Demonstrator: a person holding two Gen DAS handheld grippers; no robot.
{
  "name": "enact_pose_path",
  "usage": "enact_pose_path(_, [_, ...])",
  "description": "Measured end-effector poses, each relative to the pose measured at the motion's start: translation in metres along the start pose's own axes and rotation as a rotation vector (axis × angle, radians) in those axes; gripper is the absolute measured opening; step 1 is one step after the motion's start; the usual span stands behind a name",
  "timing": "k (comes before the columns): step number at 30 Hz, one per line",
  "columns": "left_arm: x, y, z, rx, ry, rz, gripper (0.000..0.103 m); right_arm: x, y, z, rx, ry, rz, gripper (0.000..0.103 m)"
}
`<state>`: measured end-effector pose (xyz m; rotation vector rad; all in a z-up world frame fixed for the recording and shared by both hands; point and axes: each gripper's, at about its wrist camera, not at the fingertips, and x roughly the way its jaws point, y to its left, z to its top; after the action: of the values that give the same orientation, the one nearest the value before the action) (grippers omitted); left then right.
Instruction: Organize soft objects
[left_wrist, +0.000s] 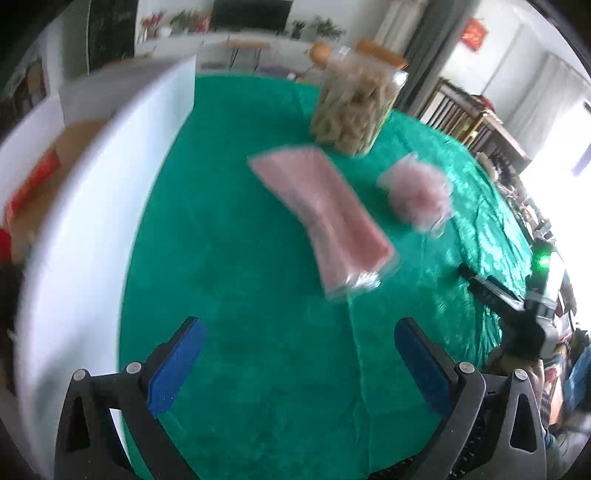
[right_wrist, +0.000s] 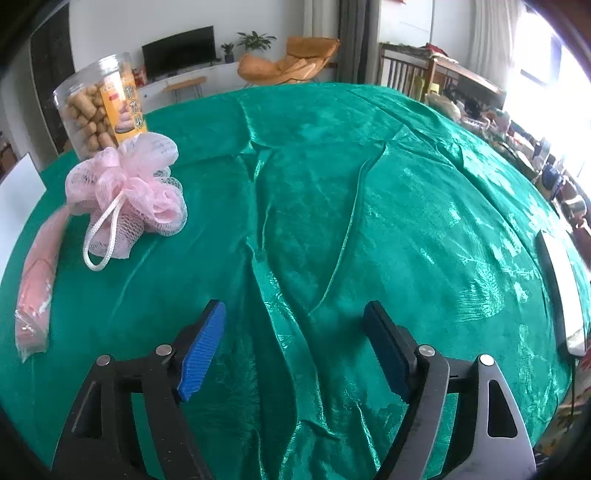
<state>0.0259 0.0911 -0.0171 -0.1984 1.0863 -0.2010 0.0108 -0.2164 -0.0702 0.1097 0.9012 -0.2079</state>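
**Both grippers empty, soft things untouched at the far side**

Green velvet cloth (right_wrist: 332, 192) covers the whole surface, rucked into long ridges that run away from me, with a living room behind: a dark screen, a plant, an orange chair.

Nearest me, my right gripper (right_wrist: 293, 343) stands wide with nothing between its blue pads, only wrinkled cloth below. My left gripper (left_wrist: 297, 363) is equally wide and empty, hanging over bare cloth; its view is smeared with blur, so fine detail there is unreliable. A white board (left_wrist: 110, 221) stands close at its 9 o'clock.

Farther out, seen from the right wrist, the flat pink packet (right_wrist: 38, 280) lies at about 9 o'clock, and the pink mesh bath pouf (right_wrist: 127, 195) sits at 10 o'clock with its white cord loop trailing toward me. From the left wrist the pouf (left_wrist: 417, 192) is at 1 o'clock, the packet (left_wrist: 325, 218) just beside it at 12 o'clock.

Farthest, the clear snack jar (right_wrist: 98, 107) stands upright right behind the pouf, seemingly touching it.

My worries: reaching for the pouf from this side, a finger could shove it into the jar and topple that. The cord loop could snag on a pad. The packet's slick wrapper may slide on the velvet rather than lift, and a pad could catch a cloth ridge and drag everything.
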Motion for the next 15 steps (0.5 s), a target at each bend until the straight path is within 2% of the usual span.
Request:
enact_pose_path(5, [0.019, -0.003, 0.005, -0.039, 0.039, -0.038, 0.101, 0.0, 0.001, 0.0, 0.0, 0.0, 0.0, 0.08])
enact_pose_path(9, [0.028, -0.028, 0.048, 0.015, -0.046, -0.076, 0.101, 0.0, 0.001, -0.001, 0.001, 0.0, 0.0, 0.08])
enact_pose_path(11, [0.044, -0.039, 0.068, 0.057, -0.062, -0.056, 0.101, 0.0, 0.001, -0.001, 0.001, 0.0, 0.0, 0.08])
enact_pose_path(15, [0.091, -0.042, 0.084, 0.065, -0.004, 0.01, 0.101, 0.0, 0.001, -0.001, 0.001, -0.001, 0.0, 0.081])
